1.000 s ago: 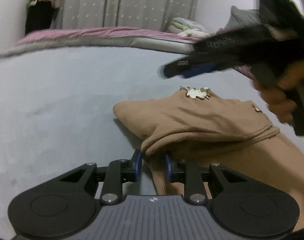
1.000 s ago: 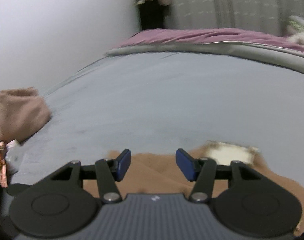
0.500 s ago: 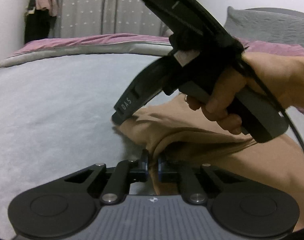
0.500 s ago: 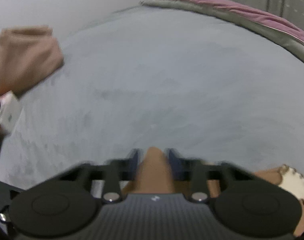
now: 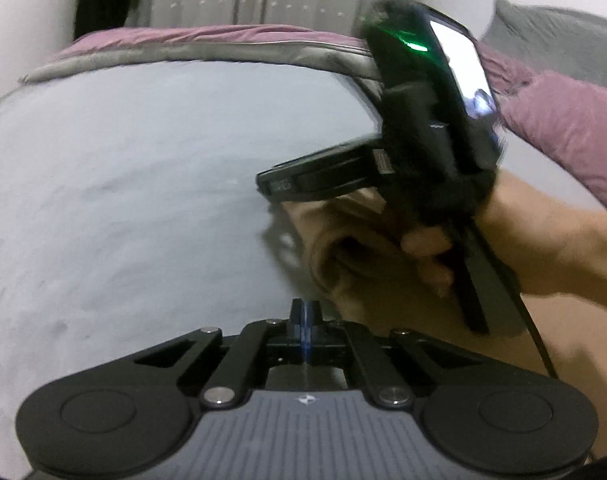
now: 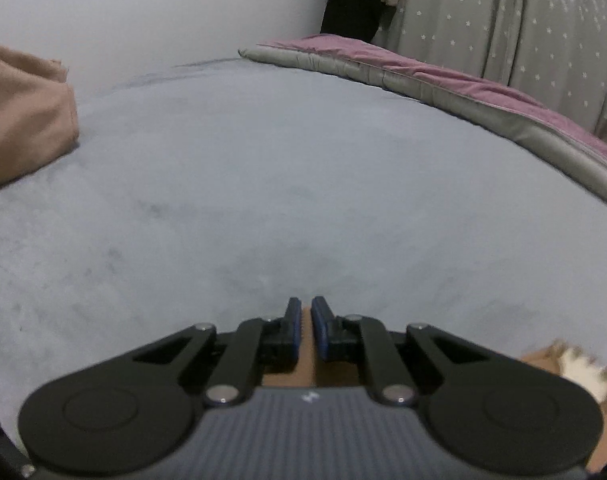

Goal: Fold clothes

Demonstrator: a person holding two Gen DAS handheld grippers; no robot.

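A tan garment [image 5: 403, 308] is seen in the lower right of the left wrist view, lying on a grey bedspread [image 5: 143, 180], with a rolled edge of it lifted toward the middle of the frame. No finished fold can be made out; the piece looks bunched rather than squared, so the task is judged to be at an early stage, with the grasp taken and the folding itself still to be done. A second tan cloth [image 6: 23, 112] is seen at the left edge of the right wrist view; whether it is already folded cannot be told.

The left tongs [image 5: 305, 312] are shown fully closed at the lower middle of the frame, pad against pad. No cloth can be seen between the pads; the garment's edge lies just to their right, so whether a thin layer is caught cannot be told.

The right tongs [image 6: 306, 328] are shown nearly closed at the lower middle of their own frame, and a strip of tan cloth is pinched in the narrow gap between the blue pads [image 6: 321, 330]. More of the garment, with a pale scalloped patch [image 6: 583, 372], lies at the lower right of that frame. In the left view the right hand [image 5: 431, 248] is seen above the garment, right of centre.
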